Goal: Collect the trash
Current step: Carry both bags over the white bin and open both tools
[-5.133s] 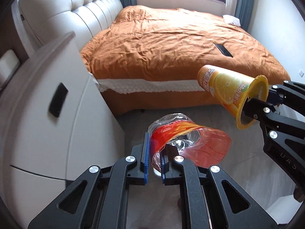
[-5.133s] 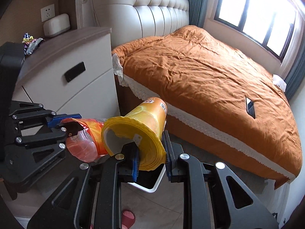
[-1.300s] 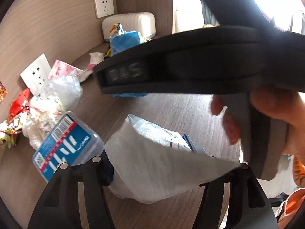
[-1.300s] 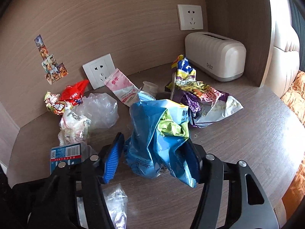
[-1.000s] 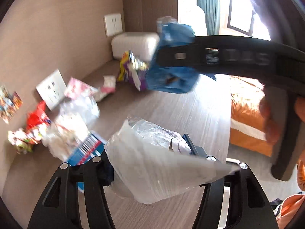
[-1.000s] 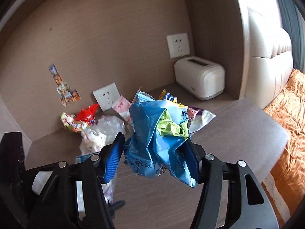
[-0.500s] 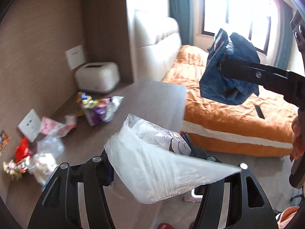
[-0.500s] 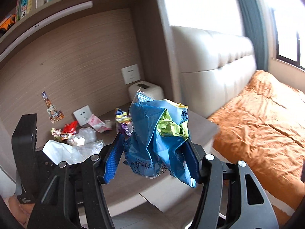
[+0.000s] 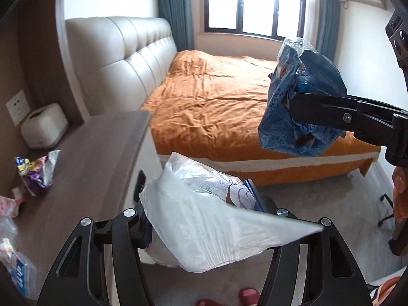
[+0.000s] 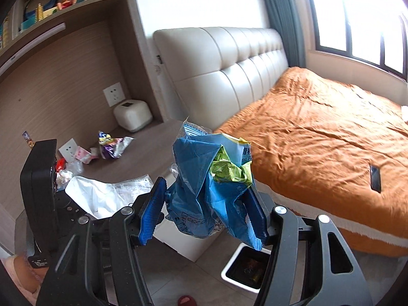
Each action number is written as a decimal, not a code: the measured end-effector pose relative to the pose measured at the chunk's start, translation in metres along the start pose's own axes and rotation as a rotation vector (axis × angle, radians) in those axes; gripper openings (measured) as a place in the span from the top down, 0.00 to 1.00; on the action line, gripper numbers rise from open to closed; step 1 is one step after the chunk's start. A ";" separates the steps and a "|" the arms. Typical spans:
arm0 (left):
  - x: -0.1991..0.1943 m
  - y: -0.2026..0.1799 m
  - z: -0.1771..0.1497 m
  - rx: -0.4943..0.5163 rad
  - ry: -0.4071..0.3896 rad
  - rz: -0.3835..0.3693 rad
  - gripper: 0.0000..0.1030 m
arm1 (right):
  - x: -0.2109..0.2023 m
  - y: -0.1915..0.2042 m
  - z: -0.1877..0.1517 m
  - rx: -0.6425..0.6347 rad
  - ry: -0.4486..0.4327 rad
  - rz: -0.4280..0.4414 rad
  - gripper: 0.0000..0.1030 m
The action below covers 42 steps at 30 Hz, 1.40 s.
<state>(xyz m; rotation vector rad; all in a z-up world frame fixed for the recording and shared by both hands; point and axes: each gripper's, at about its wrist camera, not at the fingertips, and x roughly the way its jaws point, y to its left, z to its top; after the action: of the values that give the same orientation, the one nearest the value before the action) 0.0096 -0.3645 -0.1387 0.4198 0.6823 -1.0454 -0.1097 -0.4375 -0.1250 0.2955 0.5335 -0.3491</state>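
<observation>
My left gripper (image 9: 201, 219) is shut on a crumpled clear and white plastic bag (image 9: 204, 224), held in the air past the nightstand's edge. My right gripper (image 10: 204, 214) is shut on a crumpled blue snack bag (image 10: 211, 188) with a green patch; the blue bag also shows in the left wrist view (image 9: 303, 102) at the upper right. The white plastic bag shows in the right wrist view (image 10: 102, 196) at the left. A white trash bin (image 10: 246, 267) with a dark liner stands on the floor below the right gripper. More wrappers (image 10: 112, 146) lie on the nightstand.
The wooden nightstand top (image 9: 89, 168) is at the left, with a white box (image 10: 132, 114) at its back. The orange bed (image 9: 229, 97) fills the middle and right. A black phone (image 10: 375, 178) lies on the bed. Red slippers (image 9: 247, 294) are on the floor.
Both grippers have swung away from the nightstand toward the bed and floor, still holding their bags. The trash bin has come into the right wrist view.
</observation>
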 end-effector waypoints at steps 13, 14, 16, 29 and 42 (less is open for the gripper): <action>0.144 -0.053 -0.066 0.114 0.163 -0.187 0.43 | 0.085 -0.087 -0.084 0.152 0.194 -0.061 0.41; 0.159 -0.056 -0.073 0.116 0.175 -0.197 0.43 | 0.096 -0.093 -0.093 0.157 0.211 -0.067 0.41; 0.198 -0.060 -0.094 0.113 0.206 -0.222 0.43 | 0.123 -0.106 -0.113 0.171 0.246 -0.071 0.41; 0.386 -0.071 -0.218 0.094 0.324 -0.292 0.34 | 0.274 -0.179 -0.271 0.246 0.441 -0.088 0.40; 0.383 -0.071 -0.217 0.100 0.330 -0.286 0.05 | 0.284 -0.179 -0.291 0.138 0.480 -0.118 0.04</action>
<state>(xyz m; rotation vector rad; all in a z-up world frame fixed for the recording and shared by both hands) 0.0040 -0.5094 -0.5606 0.6018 1.0076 -1.2994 -0.0806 -0.5628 -0.5499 0.4876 1.0038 -0.4322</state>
